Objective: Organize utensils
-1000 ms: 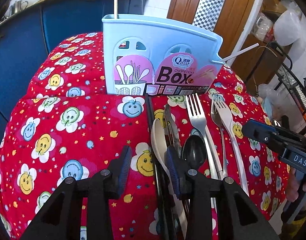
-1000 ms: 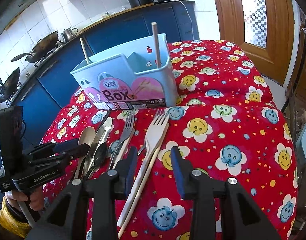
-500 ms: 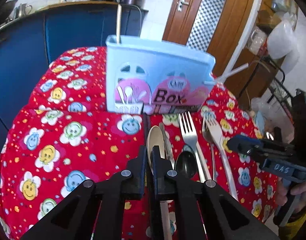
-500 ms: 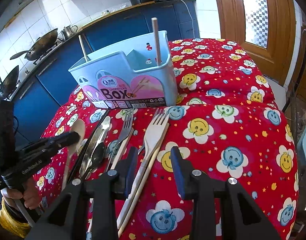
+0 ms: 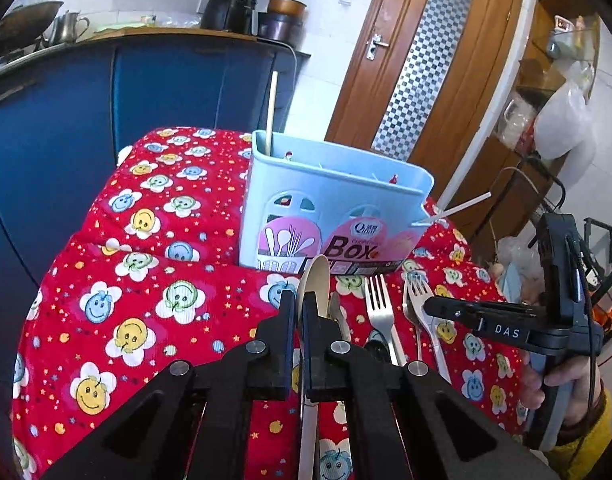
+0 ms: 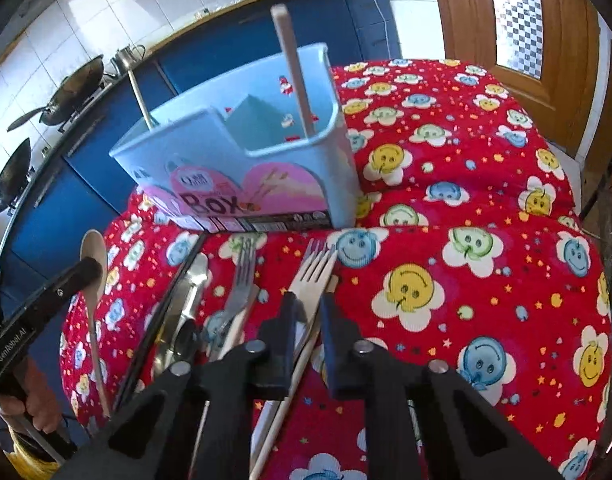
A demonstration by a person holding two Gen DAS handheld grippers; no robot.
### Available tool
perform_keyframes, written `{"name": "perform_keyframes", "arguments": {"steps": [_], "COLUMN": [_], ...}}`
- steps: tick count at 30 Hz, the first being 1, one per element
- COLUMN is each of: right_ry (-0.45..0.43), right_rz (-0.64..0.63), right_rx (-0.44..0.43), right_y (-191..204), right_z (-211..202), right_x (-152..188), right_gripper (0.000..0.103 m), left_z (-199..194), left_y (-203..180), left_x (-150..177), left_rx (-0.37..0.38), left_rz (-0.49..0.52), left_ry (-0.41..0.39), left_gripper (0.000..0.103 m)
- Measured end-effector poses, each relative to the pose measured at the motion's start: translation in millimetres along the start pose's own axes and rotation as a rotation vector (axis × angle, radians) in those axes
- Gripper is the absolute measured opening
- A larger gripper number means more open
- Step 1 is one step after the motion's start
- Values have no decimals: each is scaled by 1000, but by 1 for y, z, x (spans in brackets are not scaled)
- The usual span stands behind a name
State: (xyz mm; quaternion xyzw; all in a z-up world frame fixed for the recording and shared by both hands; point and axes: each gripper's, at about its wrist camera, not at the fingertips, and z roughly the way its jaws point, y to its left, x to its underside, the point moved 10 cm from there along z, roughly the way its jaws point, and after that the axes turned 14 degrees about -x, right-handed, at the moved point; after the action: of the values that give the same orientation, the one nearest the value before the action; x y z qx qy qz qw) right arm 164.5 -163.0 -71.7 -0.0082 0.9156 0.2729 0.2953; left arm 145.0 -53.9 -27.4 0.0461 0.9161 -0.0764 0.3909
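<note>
Pick-up step, both hands at once. Left gripper clenched on the pale wooden spoon, lifted clear of the cloth. Right gripper has just been closing, its jaws now on the white plastic fork, which appears to rest on the cloth. Next, likely: carry each over the blue chopsticks box and drop handle-first into a compartment. Red smiley-flower tablecloth; metal forks and spoon remain. Blue kitchen cabinets, wooden door behind.
</note>
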Motion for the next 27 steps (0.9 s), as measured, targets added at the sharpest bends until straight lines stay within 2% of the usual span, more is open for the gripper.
{"name": "perform_keyframes", "arguments": {"steps": [2,5,9,12,17,22,27], "right_ry": [-11,8,35,13,-84,-206,-314], "right_rz": [1,28,47,49,-33,-147,-198], "right_rx": [-26,-102,-151,-187,-170,-93,-65], "right_y": [5,14,21,30,51,69,80], "right_z": [-5,-8,-10,-18,-43,-65,-83], "right_x": [0,8,21,23,10,-9,-31], "right_gripper": [6,5,5,5,5,5,5], "left_z": [-2,-5,-8,-11,-21,-32,-41], "left_y": [0,0,0,0,0,-1,-3], "left_x": [-2,-3,-4,-6,-15,-33,-56], "left_rx": [6,15,22,27,33,32,25], "left_rz": [-4,-9,-14,-18,-28,-37,-43], "left_ry": [-6,-13,-21,-30,-68,-131,-201], "left_gripper": [3,3,3,3,3,3,3]}}
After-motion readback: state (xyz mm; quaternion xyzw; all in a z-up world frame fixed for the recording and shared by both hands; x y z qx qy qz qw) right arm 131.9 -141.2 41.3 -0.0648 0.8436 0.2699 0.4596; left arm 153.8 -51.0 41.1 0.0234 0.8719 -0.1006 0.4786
